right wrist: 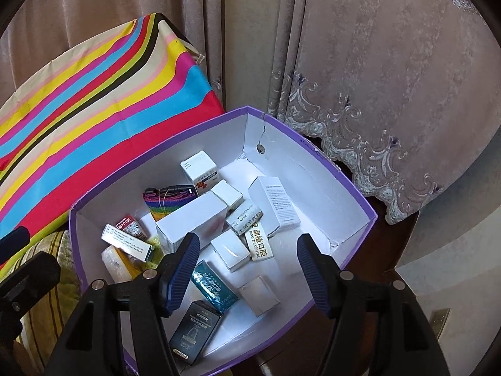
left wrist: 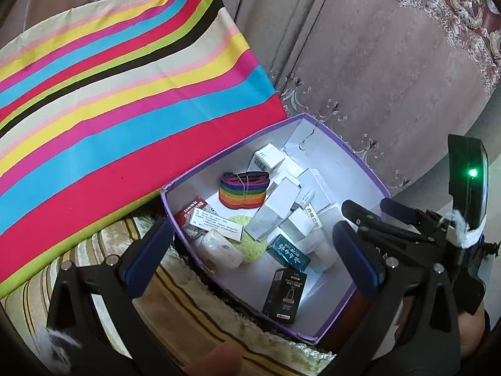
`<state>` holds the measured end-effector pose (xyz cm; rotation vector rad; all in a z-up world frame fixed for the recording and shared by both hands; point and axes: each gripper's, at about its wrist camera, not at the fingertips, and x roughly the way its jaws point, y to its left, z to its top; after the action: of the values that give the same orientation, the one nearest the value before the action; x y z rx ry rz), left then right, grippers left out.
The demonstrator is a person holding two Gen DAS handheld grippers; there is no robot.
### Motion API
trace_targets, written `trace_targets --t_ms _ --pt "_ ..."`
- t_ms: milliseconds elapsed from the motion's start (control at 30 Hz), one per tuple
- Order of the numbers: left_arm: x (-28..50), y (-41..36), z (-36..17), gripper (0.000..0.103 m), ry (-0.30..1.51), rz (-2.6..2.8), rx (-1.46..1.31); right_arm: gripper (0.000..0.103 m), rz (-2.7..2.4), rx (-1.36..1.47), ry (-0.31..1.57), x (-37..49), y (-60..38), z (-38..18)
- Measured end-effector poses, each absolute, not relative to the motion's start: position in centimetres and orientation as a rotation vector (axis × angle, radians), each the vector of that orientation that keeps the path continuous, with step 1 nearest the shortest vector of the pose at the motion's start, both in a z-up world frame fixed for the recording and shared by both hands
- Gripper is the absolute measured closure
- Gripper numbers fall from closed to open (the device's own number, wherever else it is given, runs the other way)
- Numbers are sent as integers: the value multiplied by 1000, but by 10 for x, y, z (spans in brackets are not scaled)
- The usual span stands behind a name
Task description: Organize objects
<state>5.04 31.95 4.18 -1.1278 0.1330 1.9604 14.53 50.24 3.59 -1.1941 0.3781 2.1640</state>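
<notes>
Above the purple box (right wrist: 360, 200), both grippers' jaws gape, seemingly empty.

Soft, even daylight is seen throughout; a bright patch falls on the box (left wrist: 332, 144) floor. Fisheye bending and dark vignetting are observed at the edges.

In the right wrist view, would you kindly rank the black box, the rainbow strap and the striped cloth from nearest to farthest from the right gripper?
1. Black box: just below the right gripper's left finger, at the purple box's near end.
2. Rainbow strap: by the purple box's far left wall.
3. Striped cloth: outside the box, upper left.
</notes>
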Motion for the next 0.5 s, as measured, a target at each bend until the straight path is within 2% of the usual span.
trace_targets --t_ms 500 --pt "64 340 40 0 201 1914 -1123 37 2162 -1200 385 145 509 35"
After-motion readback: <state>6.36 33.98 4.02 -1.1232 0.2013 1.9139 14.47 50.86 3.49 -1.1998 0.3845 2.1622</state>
